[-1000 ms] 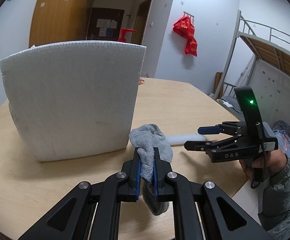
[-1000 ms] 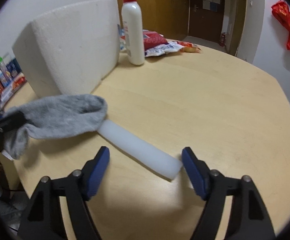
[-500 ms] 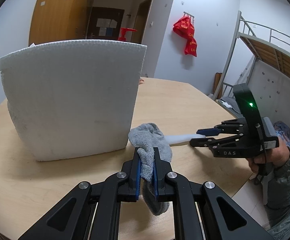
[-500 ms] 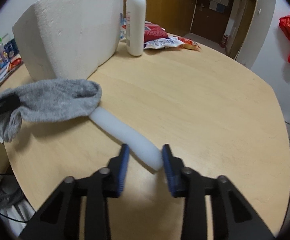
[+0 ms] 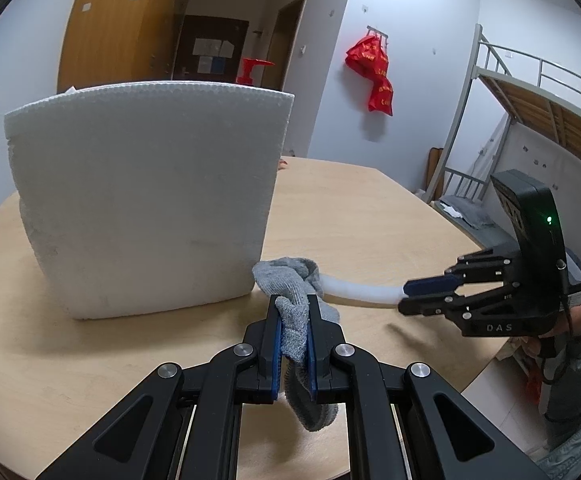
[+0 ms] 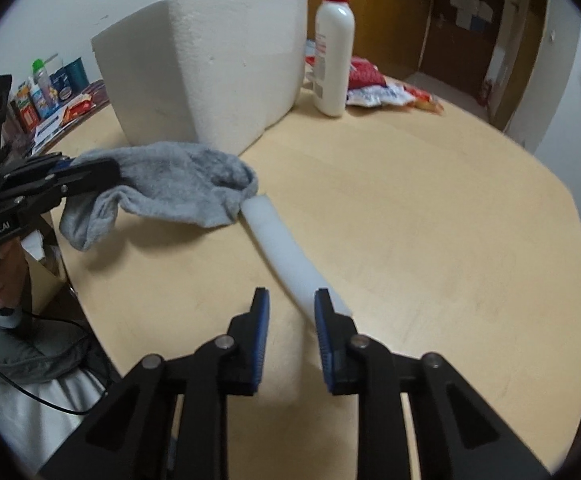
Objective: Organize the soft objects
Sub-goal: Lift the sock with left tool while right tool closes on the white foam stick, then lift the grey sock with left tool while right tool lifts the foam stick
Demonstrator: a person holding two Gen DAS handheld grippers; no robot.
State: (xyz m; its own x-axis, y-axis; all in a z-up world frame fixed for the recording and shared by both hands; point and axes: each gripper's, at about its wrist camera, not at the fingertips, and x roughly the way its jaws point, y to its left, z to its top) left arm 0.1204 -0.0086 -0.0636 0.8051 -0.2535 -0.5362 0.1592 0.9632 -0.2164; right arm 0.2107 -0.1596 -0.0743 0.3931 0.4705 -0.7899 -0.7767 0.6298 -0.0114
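Two claws, left claw point(image 5: 294, 344) clamped on grey sock point(image 6: 178, 184), right claw point(image 6: 290, 340) part-open, foam tube point(image 6: 290, 264) between its fingers.

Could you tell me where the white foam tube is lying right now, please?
The white foam tube lies on the wooden table, one end tucked into the grey sock by the foam box, its other end at the right gripper.

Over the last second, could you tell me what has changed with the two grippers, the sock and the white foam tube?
The right gripper has narrowed from wide open to a small gap and moved in on the near end of the foam tube. In its own view the tube now lies beside its right finger, not between the two, so no grip shows. The left gripper stays shut on the grey sock, whose opening still covers the tube's far end beside the foam box.
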